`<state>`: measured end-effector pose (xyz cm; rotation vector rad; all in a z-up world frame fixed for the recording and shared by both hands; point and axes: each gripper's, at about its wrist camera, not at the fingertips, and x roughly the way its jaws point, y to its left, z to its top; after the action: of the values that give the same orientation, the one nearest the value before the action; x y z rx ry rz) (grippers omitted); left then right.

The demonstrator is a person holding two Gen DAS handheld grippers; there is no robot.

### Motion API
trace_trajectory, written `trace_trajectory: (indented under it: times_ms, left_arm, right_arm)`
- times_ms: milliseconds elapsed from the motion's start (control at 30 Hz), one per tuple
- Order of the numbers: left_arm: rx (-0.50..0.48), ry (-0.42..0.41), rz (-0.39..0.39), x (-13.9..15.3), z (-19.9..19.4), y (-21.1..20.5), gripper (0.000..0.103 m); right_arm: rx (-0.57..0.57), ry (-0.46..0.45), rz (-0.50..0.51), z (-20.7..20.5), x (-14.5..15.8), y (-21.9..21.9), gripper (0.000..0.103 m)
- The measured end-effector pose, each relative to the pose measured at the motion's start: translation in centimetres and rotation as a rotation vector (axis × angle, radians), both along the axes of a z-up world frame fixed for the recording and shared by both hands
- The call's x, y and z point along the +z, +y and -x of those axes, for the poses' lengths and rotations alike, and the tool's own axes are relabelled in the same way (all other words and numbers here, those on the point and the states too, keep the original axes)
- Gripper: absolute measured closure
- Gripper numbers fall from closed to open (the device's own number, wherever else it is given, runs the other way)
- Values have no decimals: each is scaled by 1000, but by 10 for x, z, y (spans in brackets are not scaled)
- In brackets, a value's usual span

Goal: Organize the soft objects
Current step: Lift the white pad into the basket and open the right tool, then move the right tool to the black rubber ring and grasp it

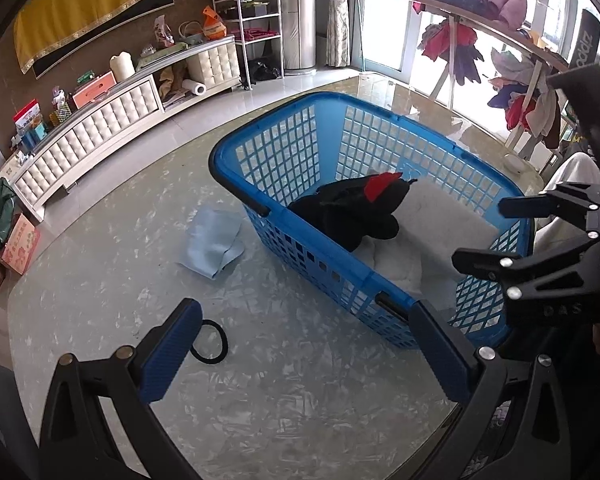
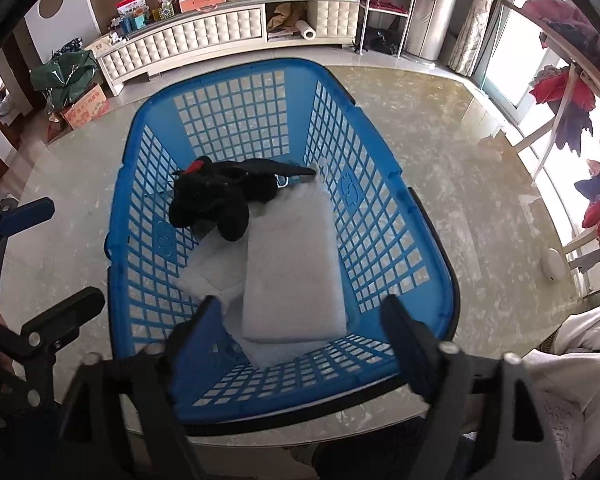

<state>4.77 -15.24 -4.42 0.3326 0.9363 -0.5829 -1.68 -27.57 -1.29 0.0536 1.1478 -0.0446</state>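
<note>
2 downward wrist views (shared basket point(image 1: 384, 280))

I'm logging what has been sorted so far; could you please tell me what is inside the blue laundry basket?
The blue laundry basket holds a black plush toy with a red patch, a folded white pad and white padding beneath. Anything under them is covered.

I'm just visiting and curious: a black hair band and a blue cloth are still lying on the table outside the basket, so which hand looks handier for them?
Probably the left. Its open left gripper hovers beside the hair band, with the blue cloth ahead. The right gripper is over the basket.
</note>
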Motion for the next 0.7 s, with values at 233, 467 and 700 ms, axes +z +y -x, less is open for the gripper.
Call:
trace_trajectory:
  times_ms: [233, 467, 700]
  left_arm:
    - [6, -4, 17, 5, 0, 6, 0]
    - [28, 0, 5, 3, -2, 25, 0]
    - [95, 34, 18, 1, -9, 63, 0]
  right_arm:
    - [-1, -40, 19, 10, 14, 2, 3]
    - [35, -93, 5, 14, 30, 10, 2]
    - [99, -149, -24, 6, 38, 38, 2]
